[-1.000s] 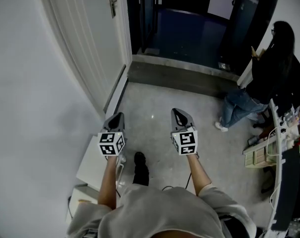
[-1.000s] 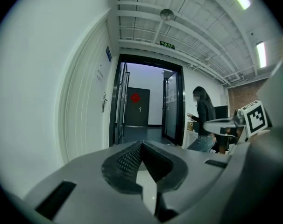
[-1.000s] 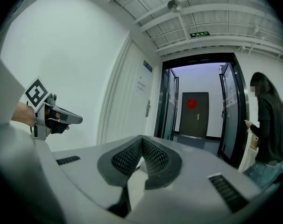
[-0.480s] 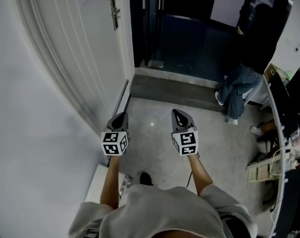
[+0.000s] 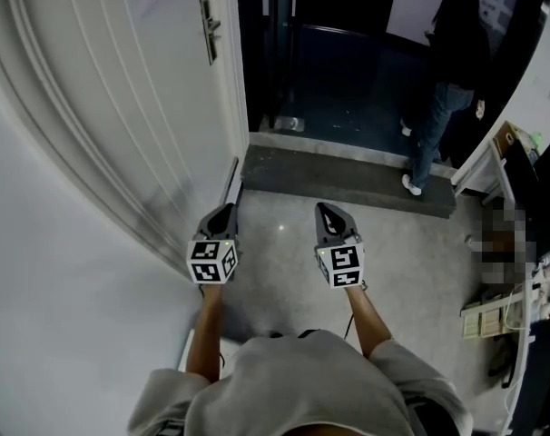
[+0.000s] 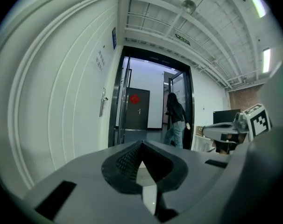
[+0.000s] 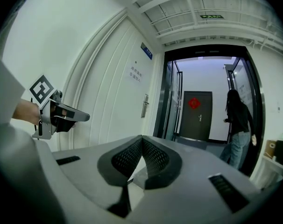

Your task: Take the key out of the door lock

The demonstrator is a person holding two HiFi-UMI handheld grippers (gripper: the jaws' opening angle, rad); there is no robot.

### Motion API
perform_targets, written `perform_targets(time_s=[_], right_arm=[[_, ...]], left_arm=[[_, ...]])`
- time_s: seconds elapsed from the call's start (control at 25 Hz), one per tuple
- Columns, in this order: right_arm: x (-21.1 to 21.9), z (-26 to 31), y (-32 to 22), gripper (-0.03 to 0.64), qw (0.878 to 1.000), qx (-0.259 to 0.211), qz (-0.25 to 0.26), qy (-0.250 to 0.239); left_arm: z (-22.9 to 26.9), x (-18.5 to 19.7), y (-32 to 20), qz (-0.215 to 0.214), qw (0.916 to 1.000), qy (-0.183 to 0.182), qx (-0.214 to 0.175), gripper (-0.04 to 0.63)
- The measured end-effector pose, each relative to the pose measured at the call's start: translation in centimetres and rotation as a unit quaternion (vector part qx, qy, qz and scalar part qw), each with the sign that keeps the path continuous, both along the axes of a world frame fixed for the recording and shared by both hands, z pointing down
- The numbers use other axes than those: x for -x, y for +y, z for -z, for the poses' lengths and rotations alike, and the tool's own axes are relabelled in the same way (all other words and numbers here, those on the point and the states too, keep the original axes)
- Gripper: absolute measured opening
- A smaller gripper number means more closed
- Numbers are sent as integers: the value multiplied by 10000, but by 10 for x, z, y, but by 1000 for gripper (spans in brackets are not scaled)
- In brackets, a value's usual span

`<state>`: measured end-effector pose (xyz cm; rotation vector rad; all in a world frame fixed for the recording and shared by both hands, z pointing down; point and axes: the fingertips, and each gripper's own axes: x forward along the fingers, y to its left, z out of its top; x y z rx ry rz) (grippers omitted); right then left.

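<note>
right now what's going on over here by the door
A person holds a grey two-jaw gripper in each hand. The left gripper and the right gripper are both shut and empty, held out over the floor, short of the white panelled door. Its metal lock handle is untouched; no key can be made out. Another person in a dark top stands in the doorway beyond.

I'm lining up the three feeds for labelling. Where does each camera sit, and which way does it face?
Head view: on the person's head, looking steeply down at the floor and doorway; shows both forearms, left tool, right tool.
Left gripper view: on the left tool, facing the doorway past its shut jaws; right tool shows at right.
Right gripper view: on the right tool, facing the doorway; left tool shows at left.
Shared: all show the door handle and a person beyond.
</note>
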<state>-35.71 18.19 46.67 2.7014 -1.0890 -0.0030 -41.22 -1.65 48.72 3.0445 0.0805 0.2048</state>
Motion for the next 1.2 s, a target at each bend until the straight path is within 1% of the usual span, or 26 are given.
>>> perform_targets(time_s=[0.24,0.4,0.64,0.76,0.92,1.2], right_arm=[[-31,-10,-8,23,9999,27,-57,-113],[-53,-17,-18,23,9999,62,6,-113],[-97,-33,-43,23,9997,13,143,-208],[-123,-32,-51,23,9996,-28,276,-101],[-182,-24,-65,23,9991,-114,380,-163],[-307,1,-93,23,9990,-200,386,-93]], left_arm=[[-8,-30,-10,-22,10000,-54,29,18],[-17,-49,-20,25,9999,-88,52,18],[-35,-91,-41,135,9998,-134,37,18],[-37,-112,-42,251,9996,-125,18,18],[-27,-166,-52,341,9993,-140,-29,18],[4,-291,-86,360,9992,-97,-154,18]])
